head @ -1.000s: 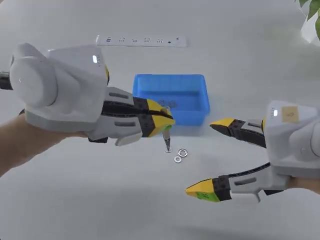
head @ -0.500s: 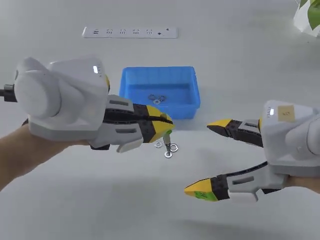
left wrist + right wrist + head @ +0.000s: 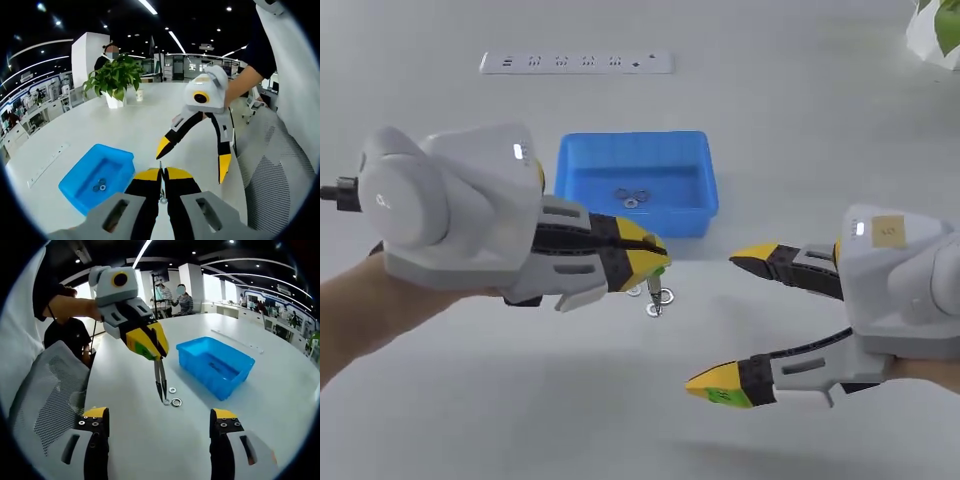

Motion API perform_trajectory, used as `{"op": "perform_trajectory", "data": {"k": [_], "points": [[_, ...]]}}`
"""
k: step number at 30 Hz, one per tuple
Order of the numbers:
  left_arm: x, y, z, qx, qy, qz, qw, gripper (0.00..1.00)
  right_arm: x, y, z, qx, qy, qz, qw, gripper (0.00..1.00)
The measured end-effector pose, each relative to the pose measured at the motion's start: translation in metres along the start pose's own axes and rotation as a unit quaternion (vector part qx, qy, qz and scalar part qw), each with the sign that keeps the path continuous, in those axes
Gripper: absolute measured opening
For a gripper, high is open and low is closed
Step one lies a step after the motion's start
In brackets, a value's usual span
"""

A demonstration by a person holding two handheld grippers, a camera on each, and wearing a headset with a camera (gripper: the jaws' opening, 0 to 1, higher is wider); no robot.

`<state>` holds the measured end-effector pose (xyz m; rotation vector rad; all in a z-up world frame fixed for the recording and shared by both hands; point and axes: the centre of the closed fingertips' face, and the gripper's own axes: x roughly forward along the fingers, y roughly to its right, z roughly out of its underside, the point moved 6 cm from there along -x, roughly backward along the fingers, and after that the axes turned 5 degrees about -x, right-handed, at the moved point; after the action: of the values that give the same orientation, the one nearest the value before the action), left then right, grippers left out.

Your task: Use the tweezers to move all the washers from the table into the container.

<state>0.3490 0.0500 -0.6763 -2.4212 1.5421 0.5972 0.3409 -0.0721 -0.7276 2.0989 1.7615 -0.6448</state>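
Left hand-held gripper (image 3: 660, 262) clamped on tweezers (image 3: 161, 376) (tips among washers (image 3: 176, 402) just beneath it); right hand-held gripper (image 3: 714, 318) spread wide apart.

- White table (image 3: 800, 130) carrying every item.
- Blue container (image 3: 636, 222) sitting mid-surface.
- Loose washers (image 3: 666, 296) lying just nearward of it.
- Power strip (image 3: 577, 63) lying toward the far edge.

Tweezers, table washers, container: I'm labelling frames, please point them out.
tweezers (image 3: 159, 374), right gripper view, middle of the prongs.
table washer (image 3: 176, 402), right gripper view, its metal ring.
container (image 3: 202, 372), right gripper view, near outer wall.
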Motion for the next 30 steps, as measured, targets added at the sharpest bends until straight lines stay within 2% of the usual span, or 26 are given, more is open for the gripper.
{"op": "perform_trajectory", "data": {"k": [6,17,22,26,30], "points": [[0.0021,0.001,0.002,0.007,-0.007,0.004,0.9999,0.06,-0.0026,0.0014,0.0014,0.013,0.003,0.004,0.9999,0.82],[0.0049,0.0063,0.006,0.015,-0.014,0.009,0.9997,0.06,-0.0031,-0.0008,0.0024,0.013,-0.002,0.002,0.9999,0.82],[0.004,0.0062,0.0062,0.013,-0.008,0.01,0.9998,0.06,-0.0022,-0.0007,0.0019,0.013,-0.003,-0.001,0.9999,0.82],[0.0035,0.0074,0.0069,0.013,-0.008,0.015,0.9998,0.06,0.0,-0.0017,0.0004,0.003,-0.006,-0.017,0.9998,0.82],[0.0029,0.0074,0.0075,0.013,-0.009,0.016,0.9998,0.06,0.0022,0.0068,-0.0037,-0.005,-0.006,-0.036,0.9993,0.81]]}}
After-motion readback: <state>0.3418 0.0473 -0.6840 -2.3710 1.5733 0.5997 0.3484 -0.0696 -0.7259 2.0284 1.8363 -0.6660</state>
